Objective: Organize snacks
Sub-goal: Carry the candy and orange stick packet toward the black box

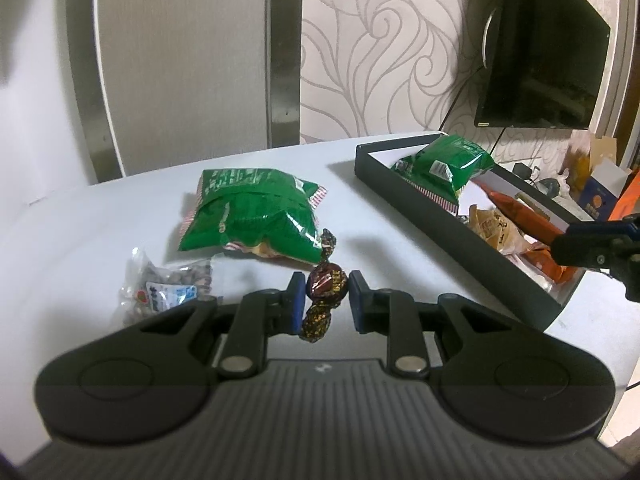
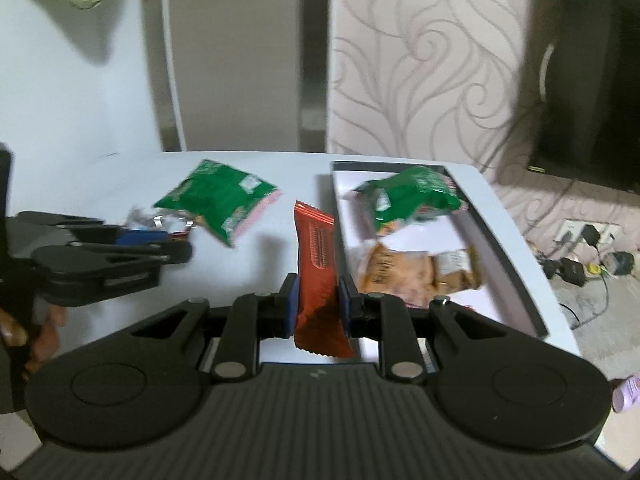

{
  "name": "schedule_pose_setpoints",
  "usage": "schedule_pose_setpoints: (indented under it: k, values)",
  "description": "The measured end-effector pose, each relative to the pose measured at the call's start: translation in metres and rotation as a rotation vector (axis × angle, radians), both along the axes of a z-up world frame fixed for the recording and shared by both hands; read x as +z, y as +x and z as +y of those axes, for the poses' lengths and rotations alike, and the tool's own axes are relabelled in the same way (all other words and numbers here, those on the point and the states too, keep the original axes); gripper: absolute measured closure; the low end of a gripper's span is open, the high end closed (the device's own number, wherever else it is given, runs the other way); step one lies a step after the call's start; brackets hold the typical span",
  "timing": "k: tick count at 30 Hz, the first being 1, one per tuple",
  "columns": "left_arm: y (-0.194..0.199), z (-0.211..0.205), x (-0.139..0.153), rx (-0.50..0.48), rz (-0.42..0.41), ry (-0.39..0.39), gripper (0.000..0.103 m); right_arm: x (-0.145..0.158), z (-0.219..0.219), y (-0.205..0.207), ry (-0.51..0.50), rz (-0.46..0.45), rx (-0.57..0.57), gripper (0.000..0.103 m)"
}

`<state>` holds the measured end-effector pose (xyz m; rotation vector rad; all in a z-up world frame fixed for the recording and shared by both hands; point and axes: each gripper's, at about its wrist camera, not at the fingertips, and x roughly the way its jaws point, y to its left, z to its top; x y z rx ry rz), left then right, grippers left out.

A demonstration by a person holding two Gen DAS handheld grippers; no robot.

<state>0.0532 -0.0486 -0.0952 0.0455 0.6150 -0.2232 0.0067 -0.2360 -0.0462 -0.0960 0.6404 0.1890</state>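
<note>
My left gripper [image 1: 326, 294] is shut on a brown wrapped candy [image 1: 325, 286] and holds it above the white table [image 1: 100, 240]. A green snack bag [image 1: 252, 212] and a clear packet of small snacks [image 1: 164, 288] lie on the table beyond it. My right gripper [image 2: 318, 300] is shut on an orange-red snack bar [image 2: 318, 264], held upright beside the dark tray [image 2: 504, 248]. The tray holds another green bag [image 2: 412, 196] and a tan packet [image 2: 404, 272]. The right gripper [image 1: 576, 246] with the bar [image 1: 520, 212] also shows over the tray [image 1: 420, 204] in the left wrist view.
A black TV [image 1: 540, 48] hangs on the patterned wall at right. A white and silver panel [image 1: 180, 60] stands behind the table. Cables and chargers [image 2: 580, 256] lie on the floor right of the table. The left gripper [image 2: 176, 246] shows at the left of the right wrist view.
</note>
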Motion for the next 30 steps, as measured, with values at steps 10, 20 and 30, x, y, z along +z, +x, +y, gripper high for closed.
schedule_pose_setpoints:
  k: [10,20,30]
  values:
    - [0.0,-0.01,0.007,0.004,-0.015,-0.001,0.077,-0.002,-0.027,-0.002,-0.001,-0.004,-0.062,0.079]
    - [-0.005,-0.013,0.011,0.016,-0.017,0.014,0.077,-0.011,-0.045,0.009,-0.015,0.011,-0.108,0.079]
    - [-0.009,-0.02,0.017,0.021,-0.03,0.038,0.077,-0.038,-0.067,0.043,-0.029,0.076,-0.176,0.079]
